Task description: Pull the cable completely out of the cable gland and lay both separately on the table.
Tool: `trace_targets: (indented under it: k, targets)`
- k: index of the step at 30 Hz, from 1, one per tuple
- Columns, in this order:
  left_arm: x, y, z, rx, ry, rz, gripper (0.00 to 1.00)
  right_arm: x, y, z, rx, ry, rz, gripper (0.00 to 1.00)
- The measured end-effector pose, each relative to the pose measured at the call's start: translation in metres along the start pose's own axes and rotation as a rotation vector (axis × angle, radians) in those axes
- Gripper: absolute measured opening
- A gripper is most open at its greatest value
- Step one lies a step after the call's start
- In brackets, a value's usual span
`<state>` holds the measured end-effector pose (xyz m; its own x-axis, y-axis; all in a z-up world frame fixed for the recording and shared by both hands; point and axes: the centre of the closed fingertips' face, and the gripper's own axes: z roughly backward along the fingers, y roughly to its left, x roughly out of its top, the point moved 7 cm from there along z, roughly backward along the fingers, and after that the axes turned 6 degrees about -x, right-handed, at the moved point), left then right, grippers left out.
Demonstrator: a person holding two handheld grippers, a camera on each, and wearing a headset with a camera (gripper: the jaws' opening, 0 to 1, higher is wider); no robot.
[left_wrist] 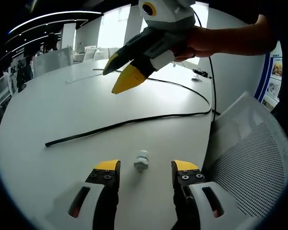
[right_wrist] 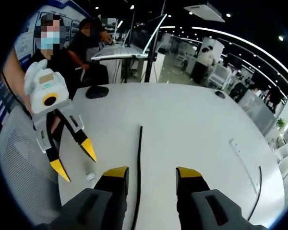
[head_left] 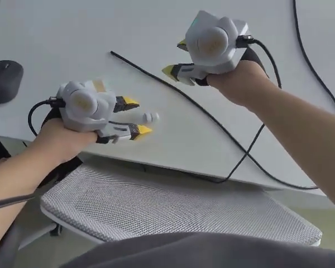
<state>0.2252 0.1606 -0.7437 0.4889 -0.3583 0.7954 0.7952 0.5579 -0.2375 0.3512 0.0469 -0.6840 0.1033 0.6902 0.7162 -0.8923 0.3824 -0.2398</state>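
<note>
With my left gripper (head_left: 138, 116) and right gripper (right_wrist: 152, 172) both released and empty, the gland (left_wrist: 141, 160) lies loose just ahead between my left jaws, cable (left_wrist: 125, 123) beyond it, so I risk nudging it off the nearby table (left_wrist: 48, 105) edge.

A white surface (head_left: 156, 33) lies under my left hand-held gripper (head_left: 139, 116), a grey mesh chair (head_left: 156, 206) below it, nearer me, a dark mouse (head_left: 4, 81) to its left; ceiling strip lights (left_wrist: 53, 18) glow ahead.
</note>
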Motion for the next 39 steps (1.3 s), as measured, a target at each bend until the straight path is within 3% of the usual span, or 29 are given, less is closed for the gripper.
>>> trace_targets:
  k: [7,15,21,30,35,39]
  targets:
    - [0.01,-0.003,0.014,0.011,-0.041,0.032,0.51,0.008,-0.002,0.051,-0.046,-0.077,-0.106,0.4]
    - [0.02,-0.011,0.035,0.034,-0.089,0.082,0.62,0.003,-0.001,0.094,-0.087,-0.146,-0.237,0.46]
    - [0.027,-0.018,0.055,0.054,-0.128,0.097,0.67,-0.014,0.008,0.125,-0.108,-0.182,-0.325,0.52]
    - [0.035,-0.017,0.083,0.092,-0.173,0.118,0.75,-0.046,0.022,0.161,-0.139,-0.206,-0.46,0.61]
    - [0.034,-0.016,0.092,0.105,-0.187,0.129,0.78,-0.067,0.034,0.173,-0.159,-0.18,-0.488,0.64]
    - [0.033,-0.017,0.099,0.115,-0.207,0.165,0.8,-0.075,0.044,0.183,-0.147,-0.189,-0.498,0.7]
